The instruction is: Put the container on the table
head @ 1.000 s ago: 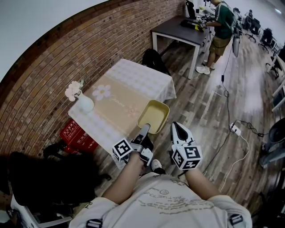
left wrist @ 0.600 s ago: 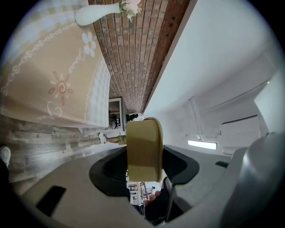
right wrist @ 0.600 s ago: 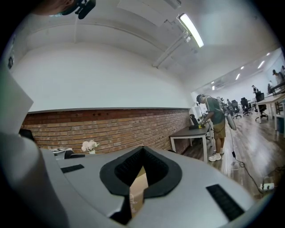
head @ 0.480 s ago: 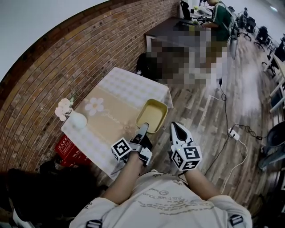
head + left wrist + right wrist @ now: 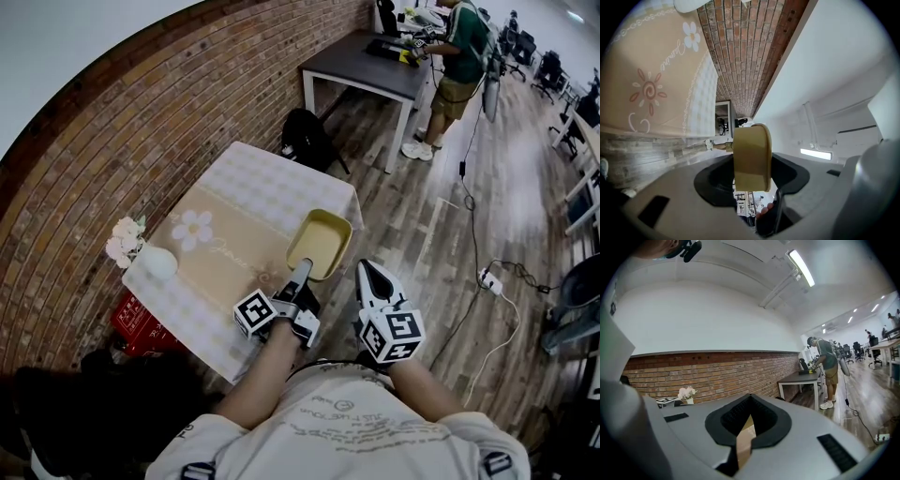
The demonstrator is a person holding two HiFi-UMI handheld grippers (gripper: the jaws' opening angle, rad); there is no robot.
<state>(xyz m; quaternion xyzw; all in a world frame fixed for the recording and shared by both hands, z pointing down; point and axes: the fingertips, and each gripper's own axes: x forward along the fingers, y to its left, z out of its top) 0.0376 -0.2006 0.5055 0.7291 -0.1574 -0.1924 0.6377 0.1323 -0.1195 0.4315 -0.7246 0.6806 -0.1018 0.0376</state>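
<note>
Container (image 5: 322, 244) nearer table (image 5: 234, 202), between left jaws

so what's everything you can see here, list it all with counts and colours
container: 1, yellow, at the table's near right edge, gripped by its near rim
table: 1, beige and white checked cloth, against the brick wall
vase: 1, white with pale pink flowers, table's left corner
box: 1, red, on the floor under the table
bag: 1, black, on the floor beyond the table
desk: 1, dark top, white legs, far end
person: 1, green top, standing at the desk
power strip: 1, white, on the floor at right
left gripper: 1, grey, jaws shut on the container
right gripper: 1, grey, jaws together, empty
</note>
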